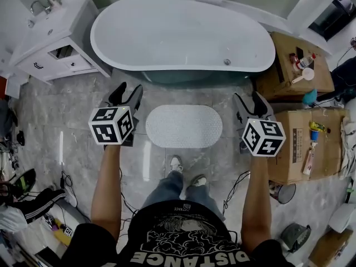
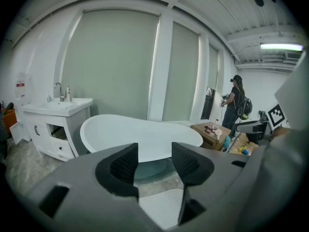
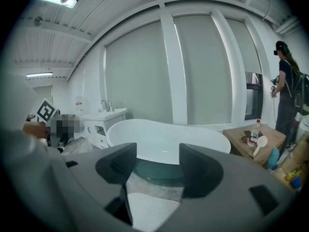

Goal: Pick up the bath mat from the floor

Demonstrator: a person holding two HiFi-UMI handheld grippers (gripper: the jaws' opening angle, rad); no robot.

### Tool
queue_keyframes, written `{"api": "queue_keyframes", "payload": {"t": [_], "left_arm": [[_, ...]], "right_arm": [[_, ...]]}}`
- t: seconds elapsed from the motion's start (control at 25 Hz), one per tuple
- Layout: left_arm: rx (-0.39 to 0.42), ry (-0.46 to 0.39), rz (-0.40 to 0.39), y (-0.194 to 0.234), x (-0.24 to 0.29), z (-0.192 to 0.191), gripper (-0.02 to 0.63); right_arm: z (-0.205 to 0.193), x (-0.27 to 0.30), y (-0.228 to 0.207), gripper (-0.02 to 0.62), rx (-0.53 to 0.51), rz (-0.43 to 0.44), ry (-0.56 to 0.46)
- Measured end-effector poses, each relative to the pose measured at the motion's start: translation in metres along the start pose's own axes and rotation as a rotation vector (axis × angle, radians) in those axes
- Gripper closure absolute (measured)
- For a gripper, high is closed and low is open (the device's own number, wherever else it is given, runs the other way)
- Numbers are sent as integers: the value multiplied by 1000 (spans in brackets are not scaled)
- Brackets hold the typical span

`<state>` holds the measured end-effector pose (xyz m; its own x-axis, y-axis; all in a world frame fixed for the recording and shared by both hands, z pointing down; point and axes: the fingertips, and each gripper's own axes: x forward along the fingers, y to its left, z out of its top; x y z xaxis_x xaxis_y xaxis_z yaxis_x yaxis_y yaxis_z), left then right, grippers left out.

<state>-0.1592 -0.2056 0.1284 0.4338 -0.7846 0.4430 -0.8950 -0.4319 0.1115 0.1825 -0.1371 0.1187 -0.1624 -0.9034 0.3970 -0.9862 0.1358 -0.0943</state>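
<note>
A white oval bath mat (image 1: 183,125) lies flat on the grey floor in front of the bathtub (image 1: 182,38). My left gripper (image 1: 125,95) hangs in the air to the mat's left, my right gripper (image 1: 251,102) to its right. Both are open with nothing between the jaws. The left gripper view has the mat (image 2: 161,208) low between the left gripper (image 2: 154,164) jaws, with the bathtub (image 2: 140,137) beyond. Past the right gripper (image 3: 158,164) the mat (image 3: 147,207) lies below and the bathtub (image 3: 169,137) stands behind.
A white vanity with a sink (image 1: 53,35) stands at the back left. Cardboard boxes (image 1: 303,143) with small items stand to the right, and cables (image 1: 236,189) run over the floor. The person's shoes (image 1: 186,171) are just before the mat. Another person (image 2: 236,103) stands far off.
</note>
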Motion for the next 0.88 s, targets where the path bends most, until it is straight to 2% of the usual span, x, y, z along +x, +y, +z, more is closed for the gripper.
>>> {"api": "queue_keyframes", "payload": {"t": [0.36,0.72,0.88], "left_arm": [[-27,92,-16,11,39,-58,371],[-52,190,-21,21,75,-149,362],[-62,223,-13,25,92,-190,360]], "right_arm": [[-73,34,-15,314,43,10,124],[-160,70,-33,310,83,15,212],[-200,86,-40,310,64,25,240]]}}
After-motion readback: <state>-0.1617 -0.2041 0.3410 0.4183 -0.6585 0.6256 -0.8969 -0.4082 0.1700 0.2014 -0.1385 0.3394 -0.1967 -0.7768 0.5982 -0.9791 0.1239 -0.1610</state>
